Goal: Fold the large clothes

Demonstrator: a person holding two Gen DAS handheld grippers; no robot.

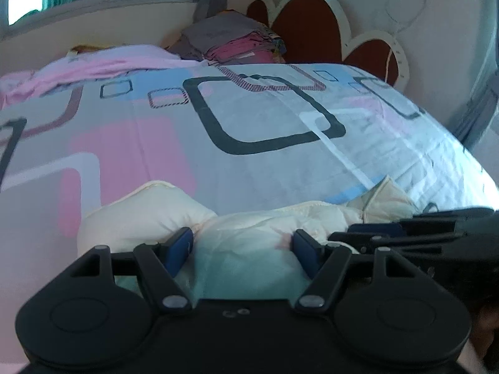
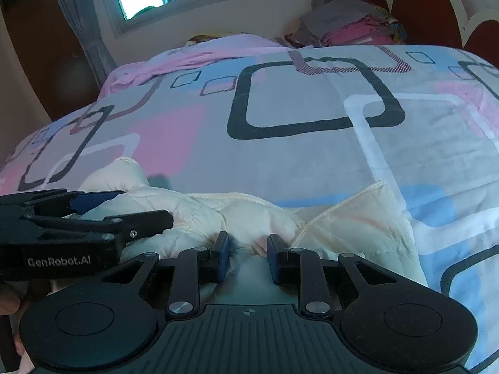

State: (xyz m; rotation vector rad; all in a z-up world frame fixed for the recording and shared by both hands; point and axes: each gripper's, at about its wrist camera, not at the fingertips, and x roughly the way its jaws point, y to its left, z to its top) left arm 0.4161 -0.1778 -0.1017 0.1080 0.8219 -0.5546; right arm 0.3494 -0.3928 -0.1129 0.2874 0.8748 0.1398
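A: Left wrist view first: the left claw [image 1: 241, 243] has a thick wad of the cream quilted garment [image 1: 149, 215] bulging between its blue pads [image 1: 177, 247]. Both pads press into the fabric, so it is grasping the garment with the jaws set wide.

B: And the right claw [image 2: 248, 251]?

A: Its pads [image 2: 222, 257] stand much closer together, with a fold of the same cream garment [image 2: 352, 221] pinched between them. It is clenched on the cloth too.

B: Where does the garment lie?

A: Bunched directly ahead of both claws, on the near edge of the bed. One lump sits ahead and to the left of the left claw; a piped hem runs off ahead and to the right of the right claw.

B: How do the two claws stand to each other?

A: Side by side and close. In the right wrist view the left claw [image 2: 121, 212] shows just to the left, on the same bundle.

B: Beyond them?

A: The bedspread [image 1: 249, 118], printed with rounded squares, stretches away ahead. Far ahead lie a pink cloth [image 1: 103, 65] and a stack of folded clothes [image 1: 234, 43] near the headboard [image 1: 305, 25].
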